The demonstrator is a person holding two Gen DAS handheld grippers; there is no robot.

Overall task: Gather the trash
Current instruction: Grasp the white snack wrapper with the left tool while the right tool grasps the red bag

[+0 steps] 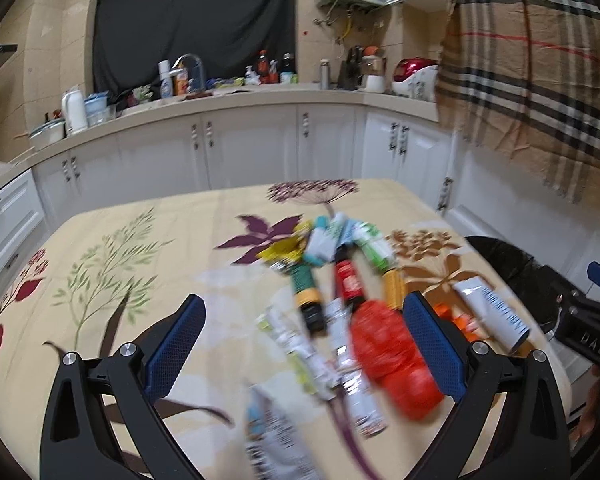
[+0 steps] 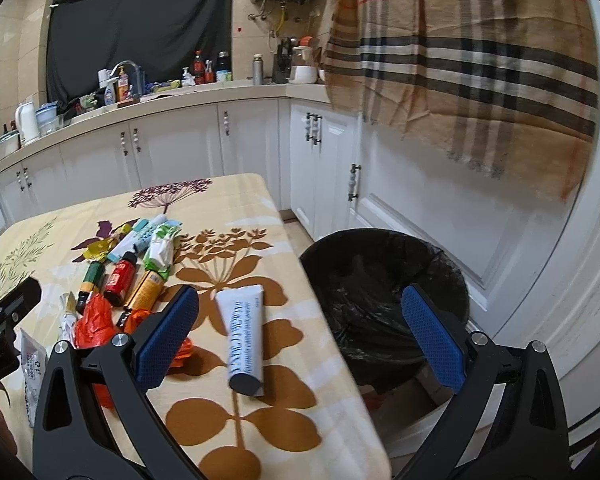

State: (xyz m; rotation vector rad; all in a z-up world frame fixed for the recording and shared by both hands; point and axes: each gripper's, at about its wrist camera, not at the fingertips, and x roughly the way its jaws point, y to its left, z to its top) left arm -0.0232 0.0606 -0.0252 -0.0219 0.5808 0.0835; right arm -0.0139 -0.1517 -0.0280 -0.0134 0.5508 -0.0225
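Note:
Trash lies in a heap on the floral tablecloth [image 1: 100, 280]: a red bottle [image 1: 349, 280], a green bottle [image 1: 306, 286], an orange bottle [image 2: 148, 290], a crumpled red bag [image 1: 388, 356], wrappers and tubes. My left gripper [image 1: 304, 344] is open and hovers over the heap, with the red bag beside its right finger. A white tube [image 2: 244, 336] lies apart near the table's right edge. My right gripper [image 2: 300, 336] is open, with nothing between its fingers, straddling the table edge above the white tube and the black-lined trash bin [image 2: 384, 304].
The bin stands on the floor right of the table. White kitchen cabinets [image 2: 180, 148] with a cluttered counter run behind. A plaid cloth [image 2: 460, 60] hangs at the upper right. The left half of the tablecloth holds only its printed pattern.

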